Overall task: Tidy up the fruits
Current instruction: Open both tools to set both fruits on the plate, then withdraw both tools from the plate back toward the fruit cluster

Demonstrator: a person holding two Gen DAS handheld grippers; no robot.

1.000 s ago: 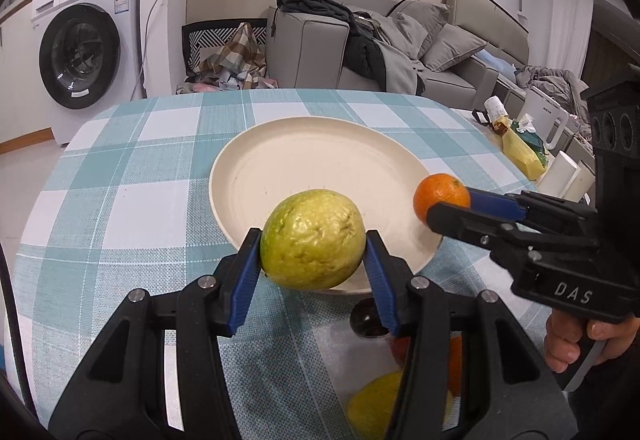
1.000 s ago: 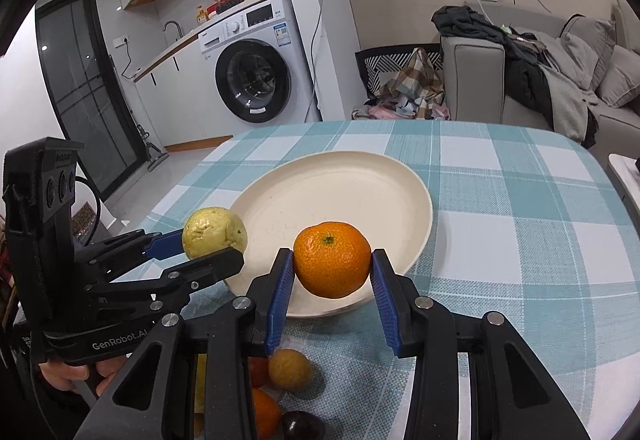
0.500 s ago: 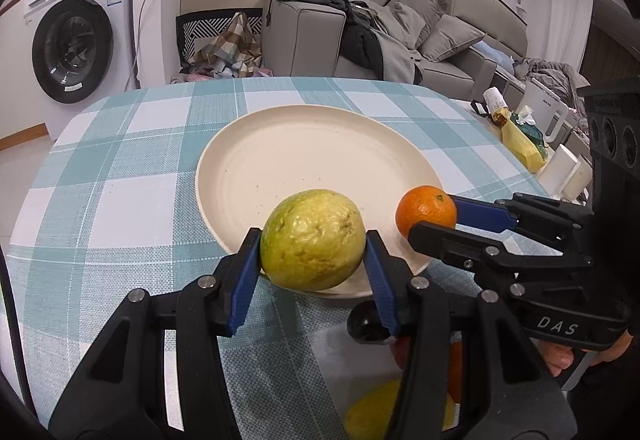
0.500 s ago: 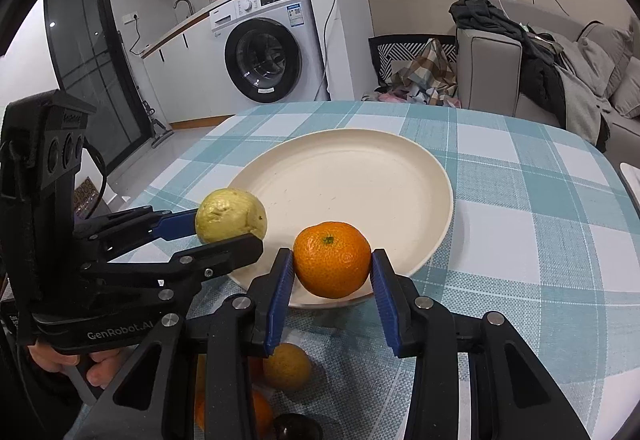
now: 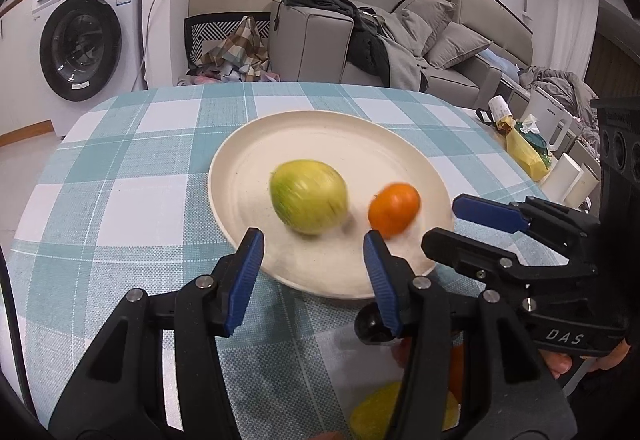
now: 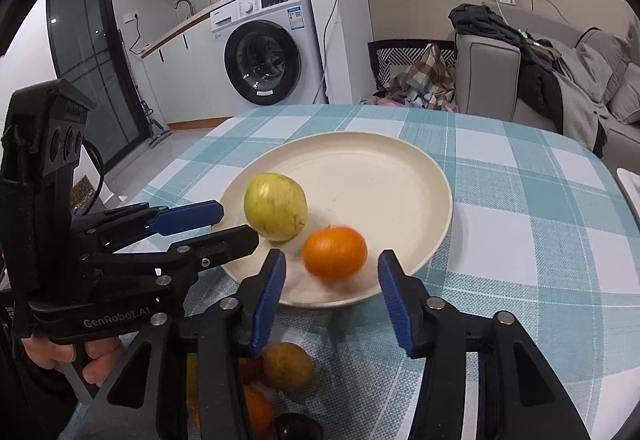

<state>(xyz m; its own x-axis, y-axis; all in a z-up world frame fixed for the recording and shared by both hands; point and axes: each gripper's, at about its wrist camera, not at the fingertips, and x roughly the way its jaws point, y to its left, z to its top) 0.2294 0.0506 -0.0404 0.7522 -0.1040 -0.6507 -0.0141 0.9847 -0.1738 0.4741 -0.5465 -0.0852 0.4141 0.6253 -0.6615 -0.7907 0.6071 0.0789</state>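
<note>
A yellow-green fruit (image 5: 308,196) (image 6: 276,206) and an orange (image 5: 394,209) (image 6: 334,252) sit blurred on the cream plate (image 5: 360,156) (image 6: 372,176), free of any grip. My left gripper (image 5: 314,254) (image 6: 230,220) hangs just in front of the green fruit, its jaws opening with nothing between them. Just short of the orange, my right gripper (image 6: 332,280) (image 5: 442,222) is also opening, and its pads are clear of the fruit.
The plate rests on a table with a teal checked cloth (image 5: 120,200). Several more fruits (image 6: 286,366) lie on the cloth below the grippers. A yellow bag (image 5: 524,152) and white containers (image 5: 568,182) stand off the right edge. A sofa (image 5: 360,40) and washing machine (image 5: 80,44) stand behind.
Both grippers have let go: the green fruit and the orange have dropped from the pads onto the plate. The jaws of both now stand wider apart.
</note>
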